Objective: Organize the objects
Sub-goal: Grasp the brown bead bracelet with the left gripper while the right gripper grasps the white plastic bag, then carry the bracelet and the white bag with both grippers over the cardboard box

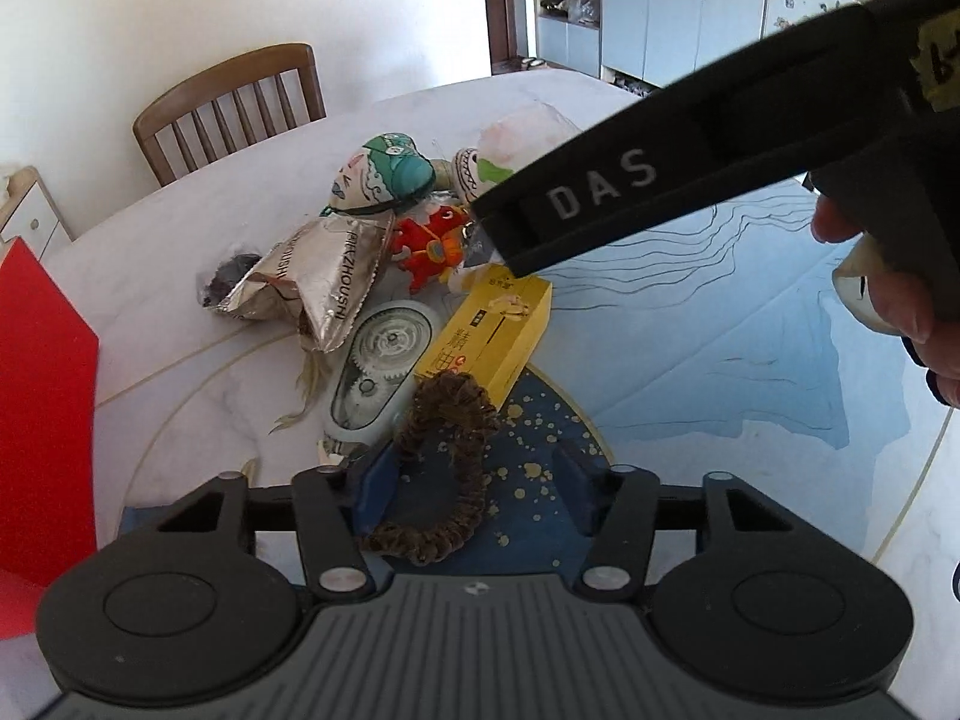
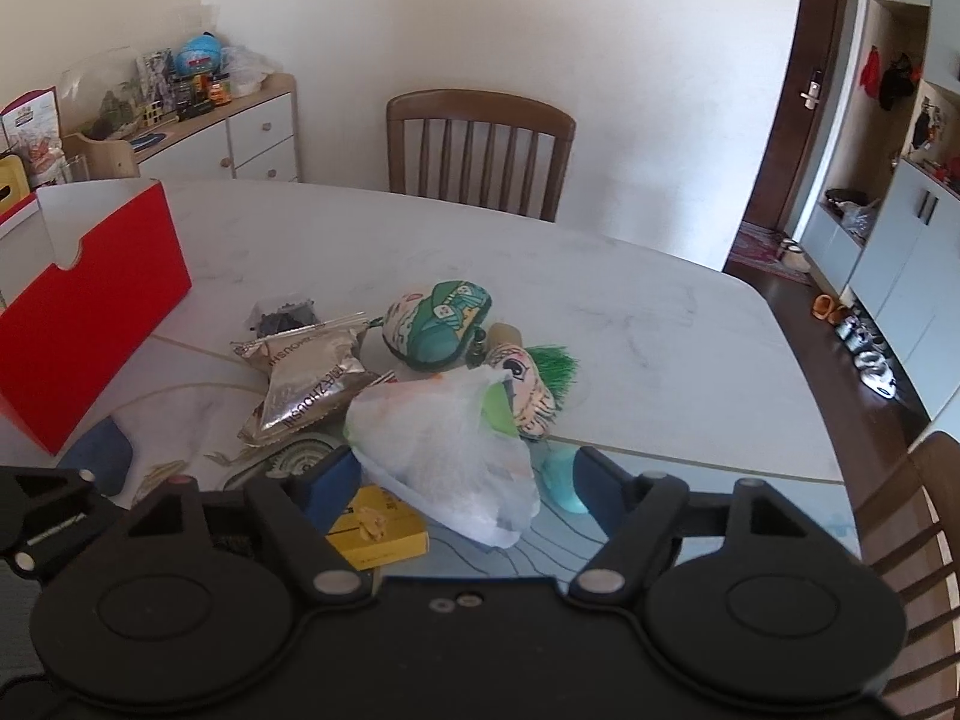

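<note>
Left gripper (image 1: 474, 480): jaws apart, straddling the brown hair tie (image 1: 447, 462) at lower centre, not pressing it.
Right gripper (image 2: 465, 474): jaws released around the white plastic bag (image 2: 444, 450) on the desk (image 2: 630, 300), lower centre.

Black left gripper (image 1: 474, 483) with blue pads, 2 silver pivot screws, possibly ribbed housing.

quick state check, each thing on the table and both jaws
left gripper: jaws open around the brown braided ring, not pressing it
right gripper: jaws open around the clear plastic bag
red box: open-topped, upright
silver snack packets: sealed, piled
yellow carton: closed, lying flat
</note>
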The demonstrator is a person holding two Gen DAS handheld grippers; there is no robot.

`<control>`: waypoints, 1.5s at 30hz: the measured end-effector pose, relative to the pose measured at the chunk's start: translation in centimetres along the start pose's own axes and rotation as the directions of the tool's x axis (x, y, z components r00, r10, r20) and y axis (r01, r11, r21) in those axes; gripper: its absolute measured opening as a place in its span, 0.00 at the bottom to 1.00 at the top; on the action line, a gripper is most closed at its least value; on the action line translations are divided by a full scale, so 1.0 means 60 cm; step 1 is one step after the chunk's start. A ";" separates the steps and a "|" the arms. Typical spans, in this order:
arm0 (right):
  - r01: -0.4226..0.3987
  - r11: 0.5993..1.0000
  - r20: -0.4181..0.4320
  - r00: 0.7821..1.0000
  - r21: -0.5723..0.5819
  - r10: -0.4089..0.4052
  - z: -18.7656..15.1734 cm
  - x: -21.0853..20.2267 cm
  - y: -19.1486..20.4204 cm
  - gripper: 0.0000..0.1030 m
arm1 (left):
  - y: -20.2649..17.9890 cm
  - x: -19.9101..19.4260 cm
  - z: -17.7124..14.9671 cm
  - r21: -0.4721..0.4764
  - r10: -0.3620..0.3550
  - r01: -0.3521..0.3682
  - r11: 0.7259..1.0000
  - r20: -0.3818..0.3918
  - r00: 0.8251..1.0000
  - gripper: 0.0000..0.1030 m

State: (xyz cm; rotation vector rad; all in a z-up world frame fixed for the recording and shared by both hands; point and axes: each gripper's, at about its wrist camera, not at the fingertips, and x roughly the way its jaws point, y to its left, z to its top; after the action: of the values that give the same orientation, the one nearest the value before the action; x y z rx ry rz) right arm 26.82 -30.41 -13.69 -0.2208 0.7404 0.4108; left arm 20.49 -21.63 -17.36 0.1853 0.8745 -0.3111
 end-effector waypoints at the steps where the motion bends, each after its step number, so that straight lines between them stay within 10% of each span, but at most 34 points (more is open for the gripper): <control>1: 0.000 1.000 0.000 1.000 -0.003 0.000 0.000 0.002 0.000 0.73 | -0.002 0.003 0.001 0.003 0.000 0.000 1.000 -0.005 1.000 0.47; 14: -0.026 1.000 0.004 1.000 -0.001 0.026 0.000 0.002 -0.007 0.47 | 0.011 0.007 0.008 -0.052 0.007 -0.009 0.999 -0.033 0.999 0.12; 23: 0.005 1.000 0.030 1.000 0.010 -0.006 0.003 -0.018 -0.012 0.31 | 0.039 -0.029 0.012 -0.119 0.005 -0.005 0.993 0.001 1.000 0.10; 45: -0.032 0.995 0.103 0.994 0.098 0.022 0.043 -0.153 0.063 0.29 | 0.216 -0.201 0.014 -0.272 -0.141 0.175 0.946 0.140 0.980 0.09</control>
State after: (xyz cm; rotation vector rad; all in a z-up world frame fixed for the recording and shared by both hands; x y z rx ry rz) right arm 20.64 -28.78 -5.69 -0.0953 0.6622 0.4065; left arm 18.26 -7.35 -7.05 -0.1692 0.8070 -0.3393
